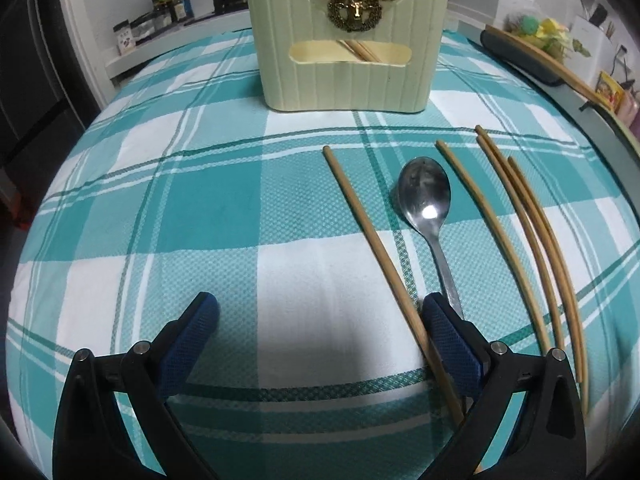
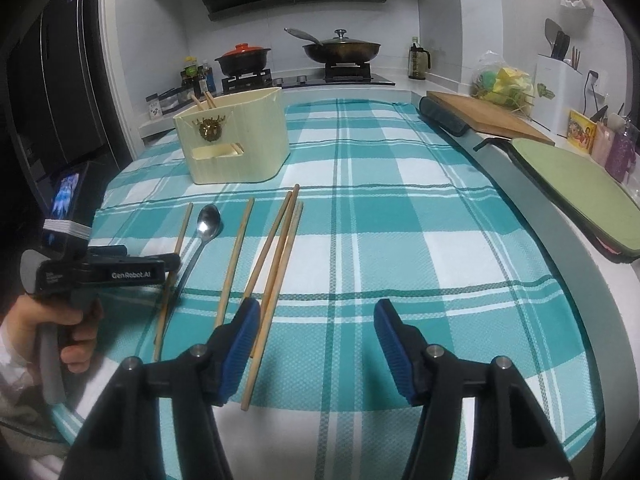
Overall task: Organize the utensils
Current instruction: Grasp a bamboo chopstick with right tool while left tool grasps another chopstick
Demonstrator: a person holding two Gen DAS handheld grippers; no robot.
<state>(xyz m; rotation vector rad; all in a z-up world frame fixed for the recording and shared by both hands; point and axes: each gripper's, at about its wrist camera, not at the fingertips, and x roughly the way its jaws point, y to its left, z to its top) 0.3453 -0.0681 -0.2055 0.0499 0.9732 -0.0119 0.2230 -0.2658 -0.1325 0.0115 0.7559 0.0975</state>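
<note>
Two grippers, left gripper (image 1: 320, 312) and right gripper (image 2: 318, 320), both gaping and empty, are hovering lower centre; we are centring each over one chopstick (image 1: 372, 240) before squeezing.

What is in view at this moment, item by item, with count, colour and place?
chopsticks on cloth: five, tan, in front of holder
spoon: one, silver, between the two leftmost chopsticks
utensil holder: one, cream, gold emblem, far end of cloth; chopsticks inside
tablecloth: one, teal and white check
cutting board: one, wooden, right counter
green mat: one, right edge
pots on stove: two, background
left gripper: black, blue pads, open, leftmost chopstick against one pad
right gripper: open, beside chopstick cluster
hand: one, holding left gripper
</note>
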